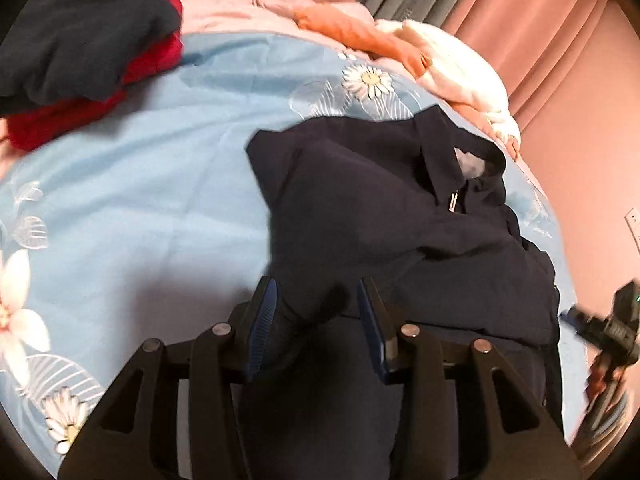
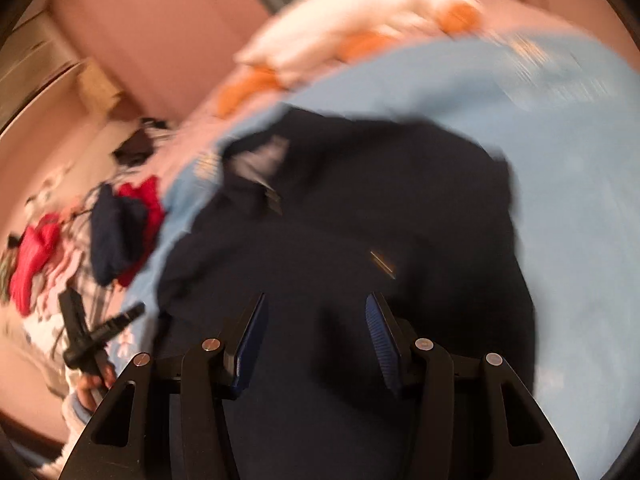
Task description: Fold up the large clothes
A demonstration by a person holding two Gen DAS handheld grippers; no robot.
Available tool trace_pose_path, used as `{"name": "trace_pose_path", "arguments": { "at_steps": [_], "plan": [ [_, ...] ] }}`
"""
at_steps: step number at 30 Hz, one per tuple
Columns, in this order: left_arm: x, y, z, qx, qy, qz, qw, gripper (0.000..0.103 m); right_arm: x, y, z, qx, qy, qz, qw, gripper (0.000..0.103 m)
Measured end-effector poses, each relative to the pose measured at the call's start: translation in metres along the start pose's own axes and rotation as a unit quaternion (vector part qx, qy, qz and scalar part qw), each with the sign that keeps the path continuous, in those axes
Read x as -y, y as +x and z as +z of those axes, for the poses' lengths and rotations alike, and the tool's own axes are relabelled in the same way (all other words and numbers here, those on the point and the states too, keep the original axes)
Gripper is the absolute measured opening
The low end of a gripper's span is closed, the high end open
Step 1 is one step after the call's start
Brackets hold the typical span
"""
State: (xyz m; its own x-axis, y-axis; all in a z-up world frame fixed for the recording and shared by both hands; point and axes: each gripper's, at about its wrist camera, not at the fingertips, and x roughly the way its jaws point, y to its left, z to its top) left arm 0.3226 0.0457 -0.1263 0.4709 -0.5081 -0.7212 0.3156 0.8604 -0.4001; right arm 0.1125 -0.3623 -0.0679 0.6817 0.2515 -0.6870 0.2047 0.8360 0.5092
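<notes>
The bed (image 1: pixel 132 184), spread with a light blue flowered sheet, carries the work: a dark navy jacket (image 1: pixel 380 216) lies near its right side in the left wrist view, collar and zip pull toward the far edge, and one side appears already laid over the body, so the fold looks partly done, though the bundle is still loose and rumpled and likely needs another fold and smoothing. A pile of navy and red clothes (image 1: pixel 80 52) waits at the far left corner, apparently unfolded. The left gripper (image 1: pixel 316 312) hangs spread with a fold of jacket cloth rising between its pads, not pinched. The right gripper (image 2: pixel 316 332), blurred, stands spread over the jacket, gripping nothing.
</notes>
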Motion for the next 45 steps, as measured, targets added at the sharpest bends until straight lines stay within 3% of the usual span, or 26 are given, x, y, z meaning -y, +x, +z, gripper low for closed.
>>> {"name": "trace_pose_path", "arguments": {
  "at_steps": [5, 10, 17, 18, 19, 20, 21, 23, 24, 27, 29, 30, 32, 34, 37, 40, 42, 44, 45],
  "plan": [
    [0.005, 0.014, -0.003, -0.016, 0.009, 0.007, 0.9998, 0.041, 0.03, 0.01, -0.015, 0.007, 0.069, 0.033, 0.997, 0.051],
    [-0.001, 0.022, -0.003, -0.033, 0.009, 0.023, 0.9991, 0.041, 0.017, 0.021, -0.006, 0.015, 0.074, 0.106, 0.992, 0.051],
    [-0.004, 0.022, -0.005, -0.039, 0.015, 0.029, 0.9987, 0.041, 0.025, 0.018, 0.0, 0.029, 0.094, 0.12, 0.988, 0.05],
    [-0.005, 0.023, -0.005, -0.04, 0.013, 0.029, 0.9987, 0.041, 0.026, 0.022, 0.006, 0.032, 0.102, 0.122, 0.987, 0.044],
    [-0.005, 0.022, -0.004, -0.041, 0.011, 0.03, 0.9987, 0.041, 0.029, 0.02, 0.005, 0.036, 0.107, 0.13, 0.985, 0.019],
    [-0.006, 0.022, -0.004, -0.042, 0.01, 0.03, 0.9986, 0.041, 0.029, 0.021, 0.009, 0.037, 0.109, 0.139, 0.984, 0.006],
    [-0.007, 0.022, -0.004, -0.042, 0.01, 0.032, 0.9985, 0.041, 0.025, 0.021, 0.014, 0.041, 0.106, 0.149, 0.982, 0.005],
    [-0.011, 0.02, -0.003, -0.042, 0.013, 0.04, 0.9982, 0.042, 0.013, 0.008, 0.012, 0.041, 0.07, 0.195, 0.978, 0.004],
    [-0.013, 0.019, -0.002, -0.042, 0.013, 0.043, 0.9981, 0.042, -0.006, -0.004, 0.008, 0.037, 0.014, 0.223, 0.974, 0.004],
    [-0.022, 0.015, 0.001, -0.039, 0.01, 0.057, 0.9975, 0.044, -0.046, -0.034, -0.022, 0.004, -0.125, 0.258, 0.958, 0.004],
    [-0.025, 0.012, 0.003, -0.036, 0.004, 0.059, 0.9976, 0.044, -0.056, -0.035, -0.051, -0.06, -0.186, 0.23, 0.953, 0.003],
    [-0.025, 0.01, 0.005, -0.034, 0.003, 0.059, 0.9977, 0.043, -0.052, -0.027, -0.061, -0.085, -0.207, 0.18, 0.958, 0.003],
    [-0.022, 0.007, 0.007, -0.029, 0.004, 0.061, 0.9977, 0.041, -0.032, -0.003, -0.071, -0.141, -0.18, 0.118, 0.966, 0.003],
    [-0.016, 0.002, 0.012, -0.023, 0.004, 0.051, 0.9984, 0.041, -0.024, 0.012, -0.085, -0.169, -0.167, 0.112, 0.965, 0.003],
    [0.002, -0.003, 0.018, -0.012, 0.028, 0.044, 0.9986, 0.041, -0.031, 0.016, -0.096, -0.155, -0.157, 0.142, 0.965, 0.003],
    [0.018, 0.0, 0.022, -0.014, 0.054, 0.047, 0.9974, 0.041, -0.028, 0.023, -0.093, -0.139, -0.119, 0.153, 0.971, 0.004],
    [0.024, 0.004, 0.023, -0.017, 0.057, 0.04, 0.9974, 0.041, -0.022, 0.018, -0.095, -0.123, -0.084, 0.168, 0.974, 0.022],
    [0.027, 0.006, 0.023, -0.015, 0.054, 0.021, 0.9982, 0.041, -0.015, 0.015, -0.099, -0.106, -0.051, 0.185, 0.976, 0.052],
    [0.03, 0.007, 0.023, -0.014, 0.057, 0.012, 0.9982, 0.041, -0.013, 0.013, -0.1, -0.1, -0.031, 0.195, 0.975, 0.053]
  ]
}}
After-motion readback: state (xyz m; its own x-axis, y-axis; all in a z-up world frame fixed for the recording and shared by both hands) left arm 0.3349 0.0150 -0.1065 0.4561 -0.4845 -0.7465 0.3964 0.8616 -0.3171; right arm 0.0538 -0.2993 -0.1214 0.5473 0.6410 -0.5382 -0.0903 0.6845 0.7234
